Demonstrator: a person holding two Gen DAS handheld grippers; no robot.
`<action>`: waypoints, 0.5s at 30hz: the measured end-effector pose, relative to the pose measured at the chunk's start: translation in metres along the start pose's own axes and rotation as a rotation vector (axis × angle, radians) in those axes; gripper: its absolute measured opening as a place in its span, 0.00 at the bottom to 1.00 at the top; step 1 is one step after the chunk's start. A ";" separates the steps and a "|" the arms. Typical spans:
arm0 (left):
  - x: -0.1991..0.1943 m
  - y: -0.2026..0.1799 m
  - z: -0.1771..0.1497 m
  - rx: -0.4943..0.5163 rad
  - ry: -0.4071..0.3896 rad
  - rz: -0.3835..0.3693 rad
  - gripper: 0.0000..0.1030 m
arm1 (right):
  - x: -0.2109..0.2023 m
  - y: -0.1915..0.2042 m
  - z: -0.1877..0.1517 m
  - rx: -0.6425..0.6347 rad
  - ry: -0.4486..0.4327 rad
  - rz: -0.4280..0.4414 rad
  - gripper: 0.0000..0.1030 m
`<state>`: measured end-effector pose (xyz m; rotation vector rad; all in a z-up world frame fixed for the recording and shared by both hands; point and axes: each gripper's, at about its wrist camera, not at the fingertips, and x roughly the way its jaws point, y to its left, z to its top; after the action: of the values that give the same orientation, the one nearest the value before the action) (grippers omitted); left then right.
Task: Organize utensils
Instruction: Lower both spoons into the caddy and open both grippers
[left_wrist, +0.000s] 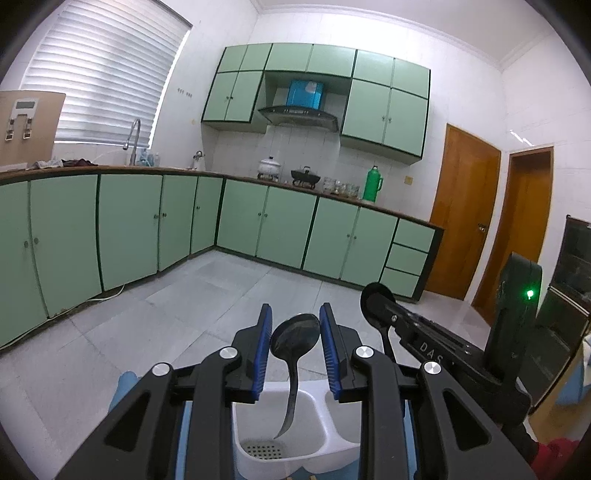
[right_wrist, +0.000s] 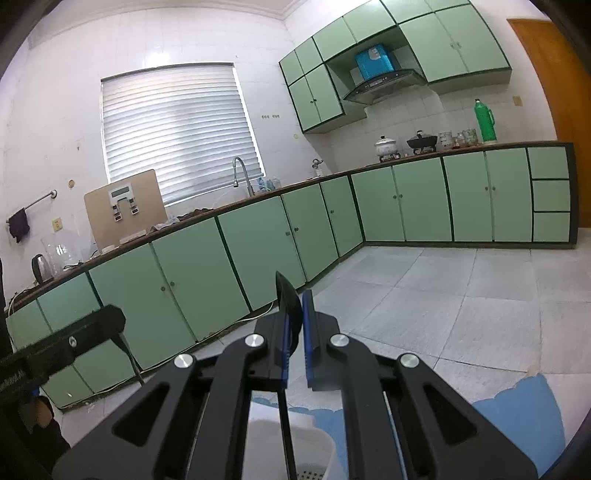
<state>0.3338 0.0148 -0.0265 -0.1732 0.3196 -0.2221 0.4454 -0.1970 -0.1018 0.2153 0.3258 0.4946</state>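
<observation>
My left gripper (left_wrist: 295, 317) is shut on a dark metal spoon (left_wrist: 295, 334), its blue pads pressing the sides of the bowl. The curved handle hangs down over a white utensil holder (left_wrist: 247, 417) with a perforated bottom. My right gripper (right_wrist: 297, 314) is shut on a black spoon (right_wrist: 288, 302), seen edge-on, with its handle running down over the blurred white holder (right_wrist: 314, 443). In the left wrist view the right gripper (left_wrist: 397, 319) reaches in from the right with the black spoon's round head (left_wrist: 376, 299) sticking out. The left gripper (right_wrist: 107, 321) shows at the left of the right wrist view.
A blue cloth (right_wrist: 517, 417) lies under the holder. Beyond is grey tiled floor (left_wrist: 207, 295) and green base cabinets (left_wrist: 129, 229) along two walls. The counter carries a sink tap (left_wrist: 133, 138), pots (left_wrist: 269, 166) and a green flask (left_wrist: 372, 183). Brown doors (left_wrist: 465, 214) stand at the right.
</observation>
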 end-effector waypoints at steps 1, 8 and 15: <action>0.002 0.001 -0.002 -0.002 0.007 0.004 0.25 | 0.001 -0.001 -0.001 0.004 -0.003 -0.001 0.05; 0.011 0.009 -0.009 -0.015 0.037 0.020 0.25 | 0.012 0.002 -0.011 -0.040 -0.019 -0.028 0.05; 0.017 0.017 -0.020 -0.030 0.063 0.026 0.25 | 0.014 0.001 -0.019 -0.027 -0.021 -0.030 0.05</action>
<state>0.3460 0.0239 -0.0534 -0.1920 0.3875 -0.1970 0.4496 -0.1866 -0.1222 0.1891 0.3011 0.4664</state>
